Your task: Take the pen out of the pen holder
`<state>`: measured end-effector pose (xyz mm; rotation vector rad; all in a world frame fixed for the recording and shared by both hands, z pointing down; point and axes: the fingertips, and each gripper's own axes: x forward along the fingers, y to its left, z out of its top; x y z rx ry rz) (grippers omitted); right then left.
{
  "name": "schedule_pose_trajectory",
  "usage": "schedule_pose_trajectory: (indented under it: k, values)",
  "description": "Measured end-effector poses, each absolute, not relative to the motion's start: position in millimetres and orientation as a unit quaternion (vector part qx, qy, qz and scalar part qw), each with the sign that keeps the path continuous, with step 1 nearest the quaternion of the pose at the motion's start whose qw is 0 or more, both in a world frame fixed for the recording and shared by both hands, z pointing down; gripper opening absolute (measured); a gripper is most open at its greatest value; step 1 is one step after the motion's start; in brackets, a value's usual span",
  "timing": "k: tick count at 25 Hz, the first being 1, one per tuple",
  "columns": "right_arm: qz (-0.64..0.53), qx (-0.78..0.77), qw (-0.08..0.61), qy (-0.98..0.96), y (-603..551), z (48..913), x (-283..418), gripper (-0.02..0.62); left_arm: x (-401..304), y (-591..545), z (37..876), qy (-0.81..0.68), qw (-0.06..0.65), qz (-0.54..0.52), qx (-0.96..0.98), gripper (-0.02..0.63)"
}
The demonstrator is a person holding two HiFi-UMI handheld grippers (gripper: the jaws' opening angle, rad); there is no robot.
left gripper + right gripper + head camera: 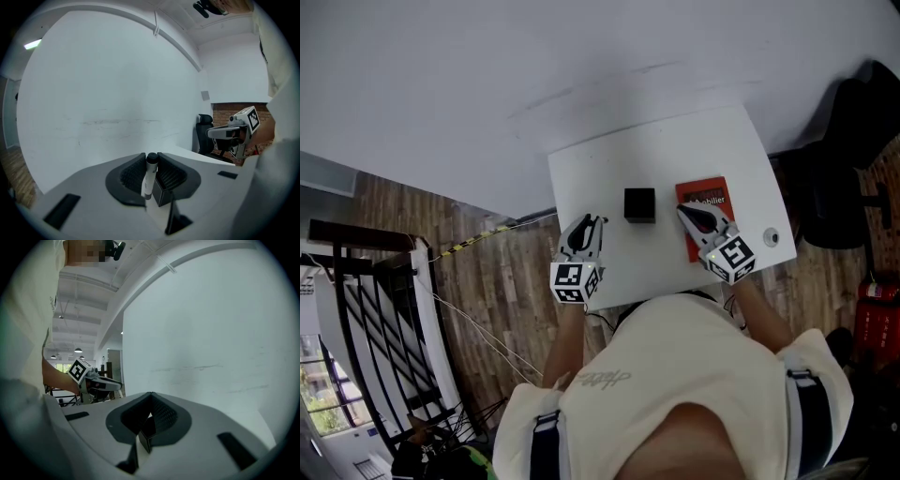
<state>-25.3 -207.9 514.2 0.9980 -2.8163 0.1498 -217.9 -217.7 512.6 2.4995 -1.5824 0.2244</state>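
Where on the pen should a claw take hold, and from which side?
The upper white barrel, below the black cap, coming in roughly level from the person's side, one pad on each flank. The pen stands nearly upright and is slim and round, so a sideways pinch suits it. The left claw holds it this way.

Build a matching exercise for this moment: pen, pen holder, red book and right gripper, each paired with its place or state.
Things:
1. pen
2. pen holder
3. red book
4. right gripper

Places or states:
A. jaws together, nothing between them
B. clamped in the left gripper
C. black, standing on the white table
D. partly under the right gripper in the head view

Pairs: 1-B, 2-C, 3-D, 4-A
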Motion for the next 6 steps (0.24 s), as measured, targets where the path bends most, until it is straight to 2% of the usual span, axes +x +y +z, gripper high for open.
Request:
schedule_pose_trajectory:
  k: [6]
  values:
    - [0.053,0.339,0.069,-0.937,-204.9,513.5,-20.8,0.006,-215.0,-216.3,512.6,-0.533,0.087,0.076,0.838,0.089]
